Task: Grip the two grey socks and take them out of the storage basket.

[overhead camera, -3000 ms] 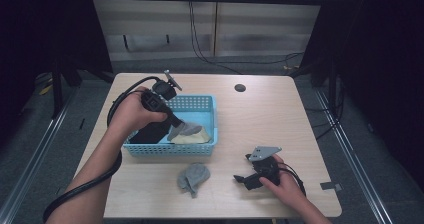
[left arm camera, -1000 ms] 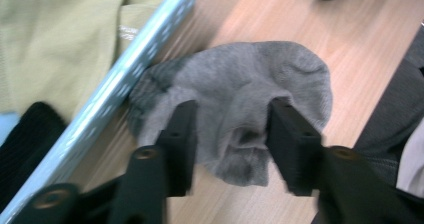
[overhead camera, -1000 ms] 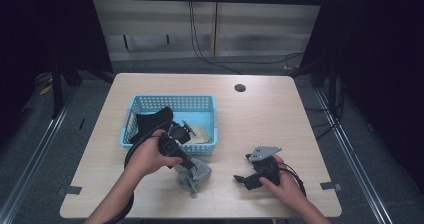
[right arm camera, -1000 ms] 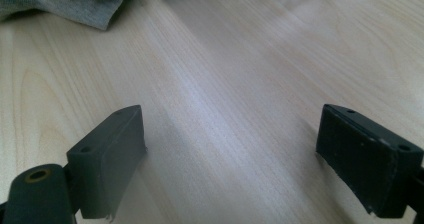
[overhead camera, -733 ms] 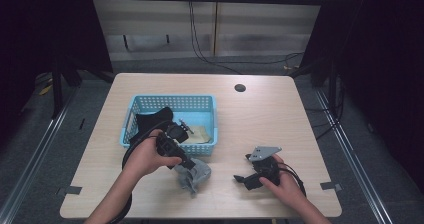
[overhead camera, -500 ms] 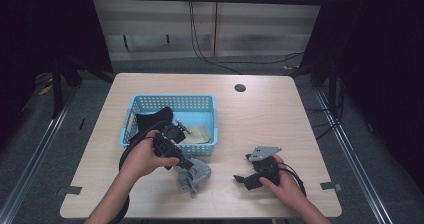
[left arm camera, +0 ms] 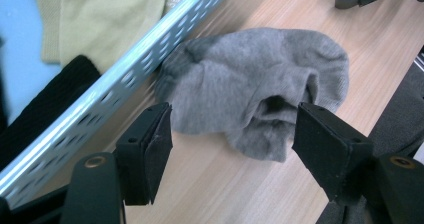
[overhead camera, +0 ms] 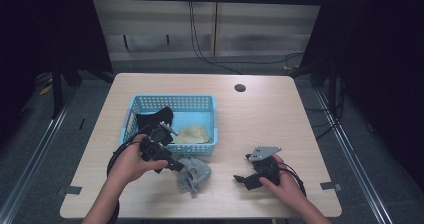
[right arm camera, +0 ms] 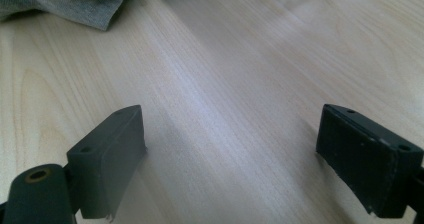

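A crumpled grey sock (overhead camera: 194, 175) lies on the wooden table just in front of the blue basket (overhead camera: 170, 98). My left gripper (overhead camera: 175, 165) sits at the sock's left edge, pointing at it. In the left gripper view the sock (left arm camera: 250, 89) lies on the table ahead of and partly between the jaws. The left gripper (left arm camera: 232, 129) is open; its jaws have just been opening and the pads do not press the sock. My right gripper (overhead camera: 240, 179) rests open on the table right of the sock, with bare wood between its jaws (right arm camera: 230, 149).
The basket holds a black garment (overhead camera: 152, 119) and a beige cloth (overhead camera: 192, 134); its perforated wall (left arm camera: 125, 84) runs close beside the sock. A dark round hole (overhead camera: 240, 88) marks the table's far side. The table's front edge is near both hands.
The left gripper left the basket and came to the grey sock in front of it. Over the last second its jaws widened and it drew back slightly left. The right gripper stayed still.
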Demonstrator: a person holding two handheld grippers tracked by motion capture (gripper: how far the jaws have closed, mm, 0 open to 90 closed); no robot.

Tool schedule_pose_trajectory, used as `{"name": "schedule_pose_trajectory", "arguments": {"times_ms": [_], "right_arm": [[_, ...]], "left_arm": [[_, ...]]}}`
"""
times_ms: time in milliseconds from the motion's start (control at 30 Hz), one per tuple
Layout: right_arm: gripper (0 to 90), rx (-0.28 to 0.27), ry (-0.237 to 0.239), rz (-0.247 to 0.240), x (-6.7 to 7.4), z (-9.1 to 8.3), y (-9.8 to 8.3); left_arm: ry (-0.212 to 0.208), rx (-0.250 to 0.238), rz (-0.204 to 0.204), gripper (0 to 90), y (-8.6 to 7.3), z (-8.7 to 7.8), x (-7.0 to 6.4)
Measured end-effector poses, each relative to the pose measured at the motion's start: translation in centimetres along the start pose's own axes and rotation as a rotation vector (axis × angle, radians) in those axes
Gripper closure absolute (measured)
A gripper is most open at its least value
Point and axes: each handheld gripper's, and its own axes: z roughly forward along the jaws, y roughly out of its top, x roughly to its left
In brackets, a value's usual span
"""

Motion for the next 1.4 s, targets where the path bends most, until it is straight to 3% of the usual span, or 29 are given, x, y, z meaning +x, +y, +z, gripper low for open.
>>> {"name": "schedule_pose_trajectory", "arguments": {"times_ms": [333, 967, 1400], "right_arm": [[11.6, 0.0, 0.0, -0.001, 0.0, 0.0, 0.0], [11.6, 0.0, 0.0, 0.0, 0.0, 0.0, 0.0], [11.6, 0.0, 0.0, -0.001, 0.0, 0.0, 0.0]], "left_arm": [[0.007, -0.012, -0.036, 30.5, -2.4, 0.1, 1.1], [0.031, -0.064, -0.051, 29.9, -6.8, 0.5, 3.4], [0.076, -0.106, -0.002, 29.1, -9.0, 1.2, 4.7]]}}
